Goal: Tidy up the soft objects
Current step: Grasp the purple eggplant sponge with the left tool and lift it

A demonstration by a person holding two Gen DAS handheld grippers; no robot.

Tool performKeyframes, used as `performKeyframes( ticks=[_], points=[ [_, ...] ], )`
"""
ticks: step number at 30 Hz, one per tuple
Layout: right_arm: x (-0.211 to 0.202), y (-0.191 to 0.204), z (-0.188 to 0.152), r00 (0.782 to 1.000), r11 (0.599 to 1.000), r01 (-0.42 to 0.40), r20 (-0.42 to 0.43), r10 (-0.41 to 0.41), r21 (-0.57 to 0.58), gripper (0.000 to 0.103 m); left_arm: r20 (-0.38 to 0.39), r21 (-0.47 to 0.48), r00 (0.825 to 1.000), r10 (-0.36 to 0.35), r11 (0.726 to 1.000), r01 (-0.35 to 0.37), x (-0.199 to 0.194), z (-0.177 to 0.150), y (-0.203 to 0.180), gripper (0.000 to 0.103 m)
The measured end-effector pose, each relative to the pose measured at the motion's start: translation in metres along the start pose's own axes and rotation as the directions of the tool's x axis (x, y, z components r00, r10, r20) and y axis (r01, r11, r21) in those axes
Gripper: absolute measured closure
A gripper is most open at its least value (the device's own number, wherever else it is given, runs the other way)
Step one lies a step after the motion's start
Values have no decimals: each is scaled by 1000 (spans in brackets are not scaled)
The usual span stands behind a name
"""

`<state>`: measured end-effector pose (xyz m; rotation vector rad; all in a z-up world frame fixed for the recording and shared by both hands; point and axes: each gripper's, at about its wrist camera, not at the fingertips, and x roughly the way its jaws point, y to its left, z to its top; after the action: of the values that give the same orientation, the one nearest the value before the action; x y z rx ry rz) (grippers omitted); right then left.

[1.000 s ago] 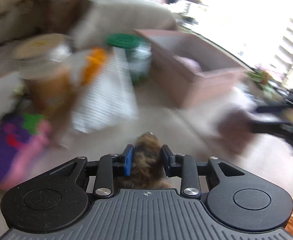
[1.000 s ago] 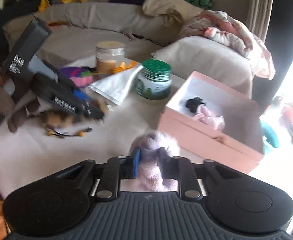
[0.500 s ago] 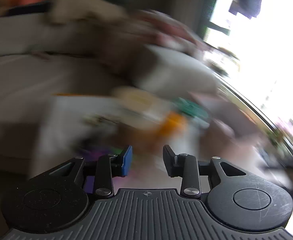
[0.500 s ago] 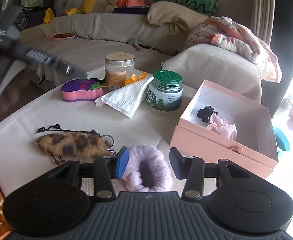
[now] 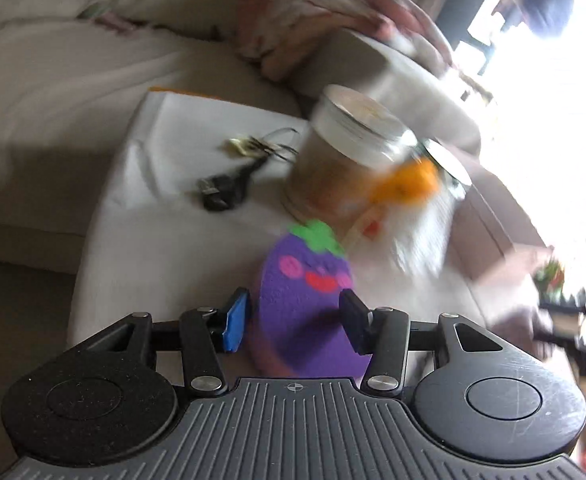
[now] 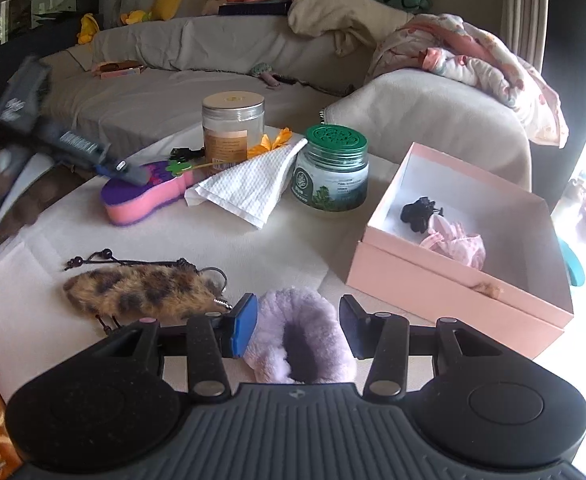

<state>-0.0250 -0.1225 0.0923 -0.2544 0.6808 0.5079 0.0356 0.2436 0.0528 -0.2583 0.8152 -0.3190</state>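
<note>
My left gripper is open, its fingers either side of a purple eggplant-shaped sponge lying on the white table; it also shows in the right wrist view, with the left gripper over it. My right gripper is open around a fluffy lilac scrunchie on the table. A leopard-print furry pouch lies just left of it. A pink open box at the right holds a pink scrunchie and a black hair claw.
A clear jar with a beige lid, a green-lidded jar, a white paper towel and an orange flower clip stand mid-table. Black clips lie behind the sponge. A sofa with blankets surrounds the table.
My left gripper let go of the leopard pouch, which now lies on the table, and swung to the eggplant sponge. My right gripper opened and released the lilac scrunchie onto the table.
</note>
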Motion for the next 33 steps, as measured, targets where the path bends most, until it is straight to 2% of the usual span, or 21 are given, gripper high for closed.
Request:
performKeyframes(
  ticks=[3,5,7,9,12,15,17,18,21,22,24,25,28,30,33],
  points=[
    [1,9,2,1000,1000,-14,9,14,-23,58,61,85,994,90,992,-95,-12,-5,-30,51],
    [0,15,3,1000,999,-22,15,22,-39,58,124,139,978,166,973,-183,-22,-7,-46,51],
    [-1,17,3,1000,999,-23,19,24,-47,58,167,157,964,207,960,-233,-24,-5,-60,51],
    [-1,18,3,1000,999,-19,23,20,-41,58,165,172,963,215,955,-243,-14,-3,-71,51],
    [-2,16,1,1000,1000,-13,27,14,-23,57,84,231,966,246,938,-259,15,-8,-84,51],
    [-5,13,-2,1000,1000,-4,30,5,-21,57,98,325,955,279,898,-296,24,-18,-100,32],
    [-5,10,-3,1000,1000,0,28,0,-16,57,80,350,966,246,900,-258,30,-22,-106,12],
    [-5,10,-4,1000,1000,2,28,-2,-13,57,72,352,972,226,905,-237,31,-22,-107,11],
    [-3,8,-6,1000,1000,1,29,-1,2,57,104,327,972,210,916,-233,20,-24,-105,16],
    [-2,8,-7,1000,1000,1,31,-1,5,57,145,315,958,246,907,-281,12,-24,-103,17],
    [-1,8,-8,999,1000,5,35,-6,7,56,210,276,920,331,883,-381,5,-22,-99,19],
    [0,8,-7,999,1000,5,37,-5,7,55,209,239,913,350,887,-395,3,-20,-92,19],
    [3,9,-3,999,1000,-1,42,1,14,54,127,119,934,334,930,-348,11,-14,-70,19],
    [3,12,-1,999,1000,-9,48,9,12,54,94,104,944,318,939,-327,21,-13,-65,17],
    [4,16,4,998,1000,-21,51,22,-3,54,50,70,970,238,968,-241,33,-12,-63,18]
  ],
)
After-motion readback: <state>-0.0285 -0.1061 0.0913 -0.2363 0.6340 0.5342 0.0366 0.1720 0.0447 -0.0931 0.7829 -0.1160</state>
